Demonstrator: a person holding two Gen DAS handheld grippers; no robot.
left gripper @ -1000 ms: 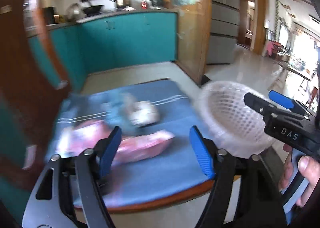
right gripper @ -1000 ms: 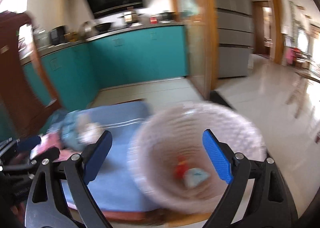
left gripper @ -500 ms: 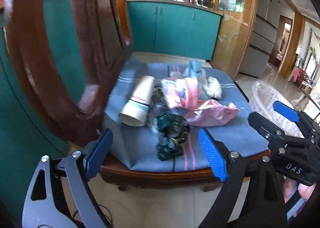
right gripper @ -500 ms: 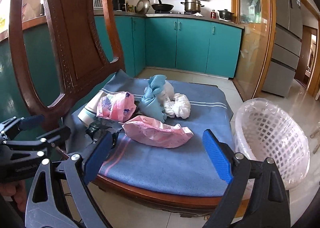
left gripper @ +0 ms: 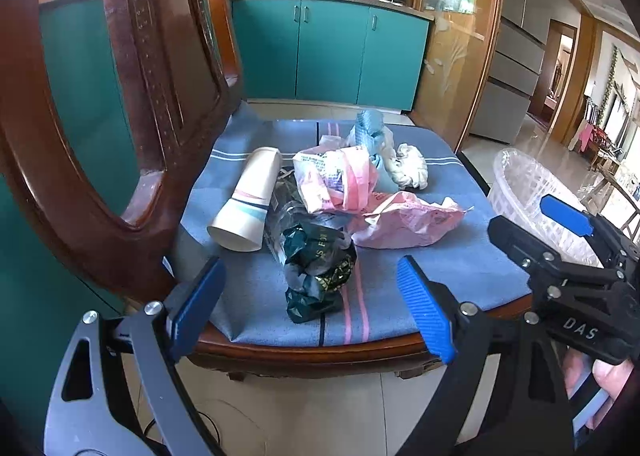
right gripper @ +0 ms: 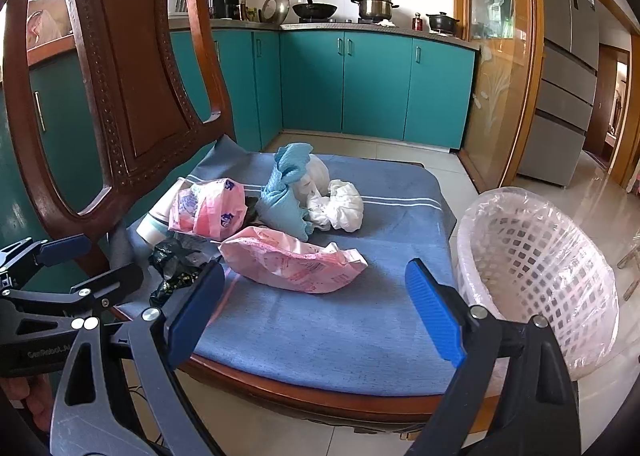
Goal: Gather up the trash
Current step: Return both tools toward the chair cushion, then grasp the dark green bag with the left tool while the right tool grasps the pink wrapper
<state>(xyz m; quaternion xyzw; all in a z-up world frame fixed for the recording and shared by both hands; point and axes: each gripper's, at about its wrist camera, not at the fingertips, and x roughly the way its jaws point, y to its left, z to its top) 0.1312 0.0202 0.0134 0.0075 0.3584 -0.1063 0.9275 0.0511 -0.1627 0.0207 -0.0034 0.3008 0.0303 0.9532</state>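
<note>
Trash lies on the blue cushion (left gripper: 420, 280) of a wooden chair: a paper cup (left gripper: 248, 204) on its side, a dark green crumpled bag (left gripper: 316, 272), two pink wrappers (left gripper: 404, 222) (right gripper: 208, 208), a blue rag (right gripper: 286, 192) and a white tissue wad (right gripper: 340, 206). A white lined mesh basket (right gripper: 536, 268) stands to the right of the chair. My left gripper (left gripper: 312, 312) is open and empty, in front of the green bag. My right gripper (right gripper: 316, 308) is open and empty, in front of the near pink wrapper (right gripper: 296, 266).
The carved chair back (right gripper: 120, 88) rises on the left. Teal kitchen cabinets (right gripper: 360, 84) stand behind, a fridge (right gripper: 568, 68) and a wooden door frame to the right. The floor is pale tile.
Both grippers swung left from the basket to face the chair seat, then edged closer to the trash. Both stayed open.
</note>
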